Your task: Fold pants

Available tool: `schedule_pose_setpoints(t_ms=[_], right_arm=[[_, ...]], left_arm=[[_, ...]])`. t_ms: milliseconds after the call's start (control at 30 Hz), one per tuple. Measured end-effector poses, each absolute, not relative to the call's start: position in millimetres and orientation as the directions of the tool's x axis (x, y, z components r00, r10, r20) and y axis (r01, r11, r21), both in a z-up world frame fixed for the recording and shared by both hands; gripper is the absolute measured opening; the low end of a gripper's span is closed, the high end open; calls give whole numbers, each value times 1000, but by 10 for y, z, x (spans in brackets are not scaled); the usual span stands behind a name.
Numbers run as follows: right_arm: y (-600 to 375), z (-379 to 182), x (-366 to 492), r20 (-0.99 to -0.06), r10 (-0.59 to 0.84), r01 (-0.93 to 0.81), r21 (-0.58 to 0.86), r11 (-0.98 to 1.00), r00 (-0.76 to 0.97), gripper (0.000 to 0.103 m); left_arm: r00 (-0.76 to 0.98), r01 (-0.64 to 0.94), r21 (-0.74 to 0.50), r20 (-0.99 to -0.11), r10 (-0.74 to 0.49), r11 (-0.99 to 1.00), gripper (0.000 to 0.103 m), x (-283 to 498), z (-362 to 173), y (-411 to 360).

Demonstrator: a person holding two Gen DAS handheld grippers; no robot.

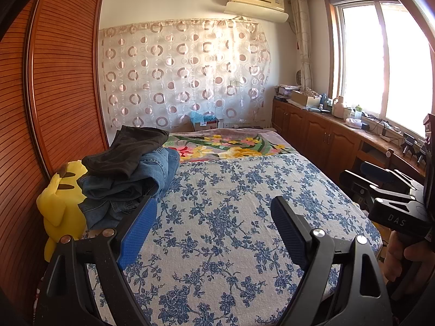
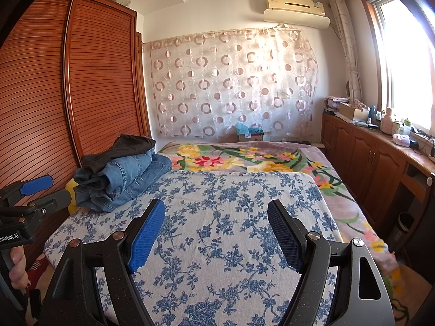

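Note:
A pile of pants lies at the bed's far left: blue jeans [image 1: 130, 182] with dark pants [image 1: 127, 149] on top; the jeans also show in the right wrist view [image 2: 122, 182] under the dark pants [image 2: 122, 149]. My left gripper [image 1: 214, 203] is open and empty above the blue-flowered sheet [image 1: 231, 231], just right of the pile. My right gripper [image 2: 216, 206] is open and empty over the same sheet [image 2: 217, 244]. Each gripper shows at the edge of the other's view: the right gripper [image 1: 380, 182], the left gripper [image 2: 40, 190].
A yellow plush toy [image 1: 59, 203] sits by the pile against the wooden wardrobe [image 1: 54, 81]. A flowered blanket [image 2: 244, 160] covers the far end of the bed. Wooden cabinets [image 2: 367, 163] with clutter run along the right under the window.

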State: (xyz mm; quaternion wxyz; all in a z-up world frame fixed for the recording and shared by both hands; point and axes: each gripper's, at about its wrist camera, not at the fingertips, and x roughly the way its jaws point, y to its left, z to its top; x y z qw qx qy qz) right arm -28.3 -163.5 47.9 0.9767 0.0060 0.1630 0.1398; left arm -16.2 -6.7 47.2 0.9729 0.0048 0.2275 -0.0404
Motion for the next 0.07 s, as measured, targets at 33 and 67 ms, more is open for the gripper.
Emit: schedule_pose_setpoints(t_ms=[33, 67], right_arm=[[-1629, 480, -282, -317, 275, -271, 58, 961, 908, 80], [-1627, 481, -280, -317, 275, -271, 59, 961, 908, 80]], left_arm=[[893, 81, -10, -443, -77, 997, 86, -163, 467, -65], [893, 81, -10, -443, -77, 997, 86, -161, 468, -65]])
